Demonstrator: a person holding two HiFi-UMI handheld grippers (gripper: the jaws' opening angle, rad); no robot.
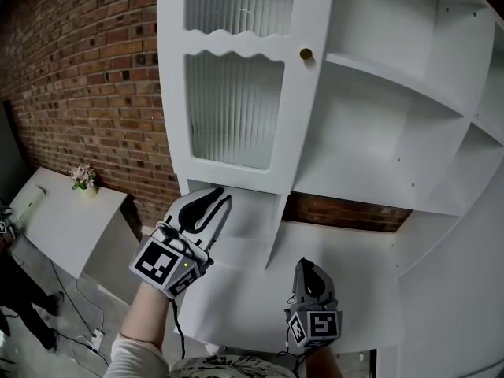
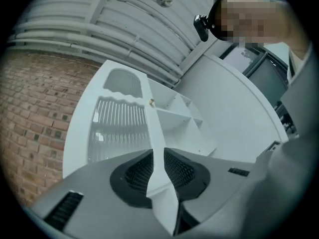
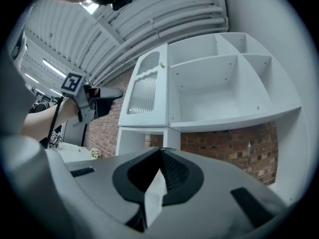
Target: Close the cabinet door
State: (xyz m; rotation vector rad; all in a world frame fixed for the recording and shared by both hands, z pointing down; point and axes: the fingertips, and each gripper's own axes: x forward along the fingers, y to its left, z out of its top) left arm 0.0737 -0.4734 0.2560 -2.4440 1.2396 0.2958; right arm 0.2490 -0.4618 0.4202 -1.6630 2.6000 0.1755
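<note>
**Desk:** Where are you with the door?

**Me:** Going from the left: brick wall point(image 1: 79, 93), then a low white table point(image 1: 71, 219) with a small flower pot point(image 1: 83, 178) on it. Neither matters to the task. My left gripper point(image 1: 211, 205) sits below the bottom edge of the cabinet door point(image 1: 236, 109) and points up at it. Its jaws stand a little apart with nothing between them, and they touch nothing.

**Desk:** And the door itself?

**Me:** It's the ribbed-glass panel over the cabinet's left compartment. It lies flat across the opening in every view. The edge carrying the brass knob point(image 1: 305, 53) sits against the divider, just beside the open shelves point(image 1: 386, 132) on the right. I see no gap at that edge (though the wide lens bends everything, so a sliver could escape me).

**Desk:** So it's done?

**Me:** I'd judge it closed, or as near as I can tell from here. The only thing possibly left is a light press near the knob to check that it's seated. I can't tell whether there's a catch.

**Desk:** Right side?

**Me:** My right gripper point(image 1: 309, 268) is low, under the shelves and well apart from the door. Its fingertips are pinched together on nothing.
</note>
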